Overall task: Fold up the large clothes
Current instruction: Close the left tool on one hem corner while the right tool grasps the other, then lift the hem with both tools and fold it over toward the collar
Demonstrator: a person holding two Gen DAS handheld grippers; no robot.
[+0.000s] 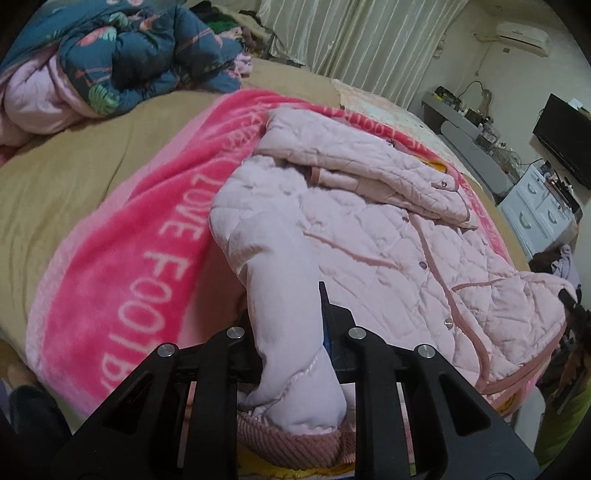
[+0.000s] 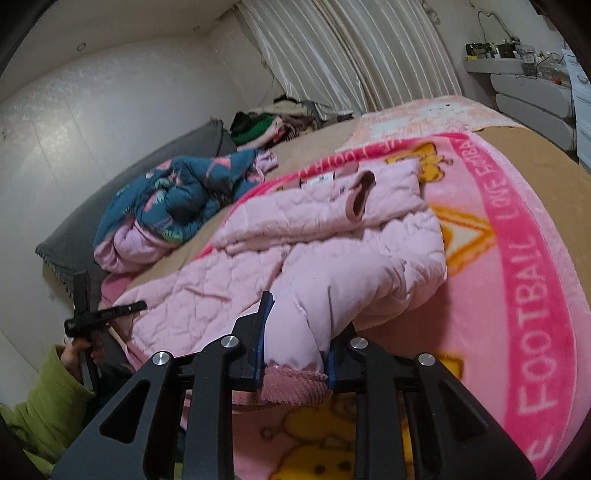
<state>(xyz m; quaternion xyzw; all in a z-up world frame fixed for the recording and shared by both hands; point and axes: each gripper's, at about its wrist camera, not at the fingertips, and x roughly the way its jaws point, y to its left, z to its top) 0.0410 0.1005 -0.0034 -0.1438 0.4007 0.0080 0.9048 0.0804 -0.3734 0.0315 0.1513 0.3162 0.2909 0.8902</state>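
1. Pink quilted jacket (image 1: 388, 236) lies across the middle of the frame on a pink blanket (image 1: 122, 280) lettered in white, over a tan bedsheet (image 1: 74, 177).
2. Left gripper (image 1: 291, 332), bottom centre of the left wrist view: jaws closed tight on a jacket sleeve (image 1: 284, 295). The sleeve runs up between the fingers, and its ribbed cuff (image 1: 291, 439) hangs below them at the frame bottom.
3. Right gripper (image 2: 295, 354), bottom centre of the right wrist view: jaws pressed in on the other sleeve (image 2: 314, 317), blue pads against the fabric on both sides. The ribbed pink cuff (image 2: 295, 384) bunches just under the pads.
4. Left view only: the jacket front with its row of snap buttons (image 1: 423, 264) and darker pink piping. A white drawer unit (image 1: 543, 218) and dark screen (image 1: 565, 140) sit at the right edge, an air conditioner (image 1: 522, 35) upper right.
5. Right view only: the blanket's yellow cartoon print (image 2: 332, 439) at the bottom, a grey headboard cushion (image 2: 147, 173) at left, and a clothes pile (image 2: 266, 125) by the curtain (image 2: 351, 55). The person's green sleeve (image 2: 44, 402) shows lower left, with the left gripper's black frame (image 2: 96, 317) above it, small; its jaws cannot be read from here.
6. Both views: a rumpled teal floral quilt (image 1: 140, 59) with pink lining, upper left of the left view, centre left of the right view (image 2: 177, 195), apart from the jacket.
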